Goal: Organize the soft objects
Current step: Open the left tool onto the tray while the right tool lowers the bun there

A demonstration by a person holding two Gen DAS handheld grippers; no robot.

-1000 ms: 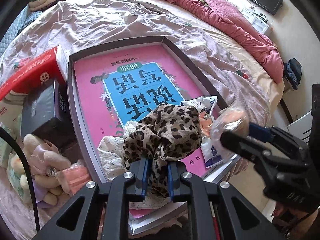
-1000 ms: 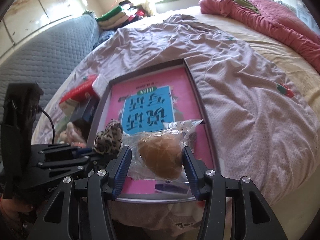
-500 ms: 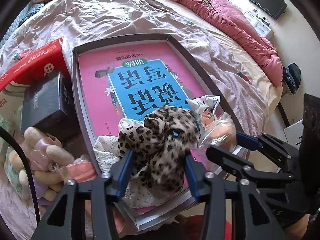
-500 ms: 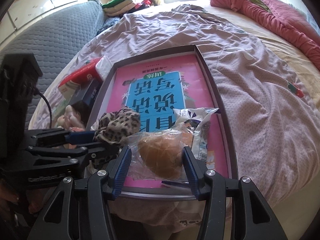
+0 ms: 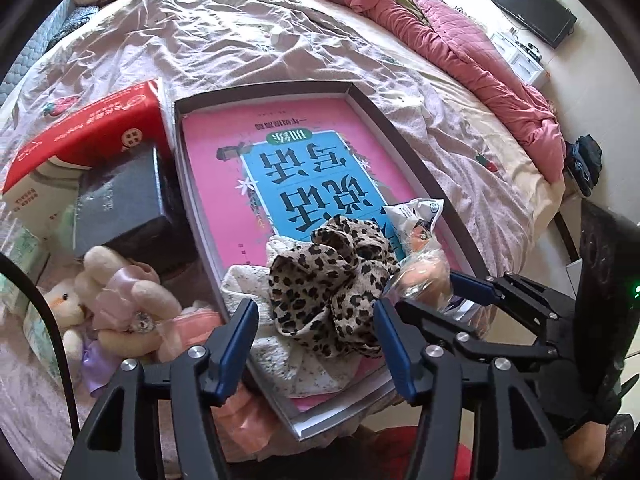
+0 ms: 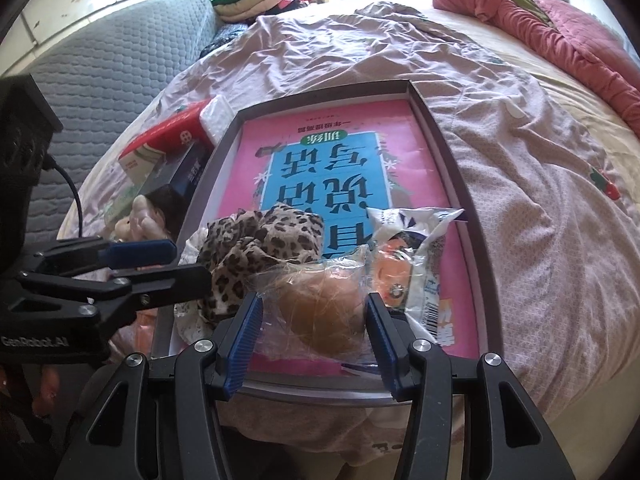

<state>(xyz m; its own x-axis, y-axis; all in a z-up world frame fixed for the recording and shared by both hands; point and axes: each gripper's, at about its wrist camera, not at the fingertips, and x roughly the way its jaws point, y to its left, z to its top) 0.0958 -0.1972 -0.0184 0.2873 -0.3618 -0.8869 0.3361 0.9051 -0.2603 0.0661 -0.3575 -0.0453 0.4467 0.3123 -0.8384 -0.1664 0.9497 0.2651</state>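
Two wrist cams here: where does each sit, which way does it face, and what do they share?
Left wrist: on the left gripper, angled down at the leopard-print cloth in the tray; jaws just opened; right gripper alongside.
Right wrist: on the right gripper, angled down, shut on the bagged bun; left gripper at picture-left.
Shared: tray, cloth, bun, white snack packet, pink book, bed.

Our left gripper (image 5: 316,340) has just been opening and let go of the leopard cloth (image 5: 336,280), which now lies loose between its jaws. Our right gripper (image 6: 314,330) has carried the bagged bun (image 6: 320,312) lower over the tray (image 6: 444,136).
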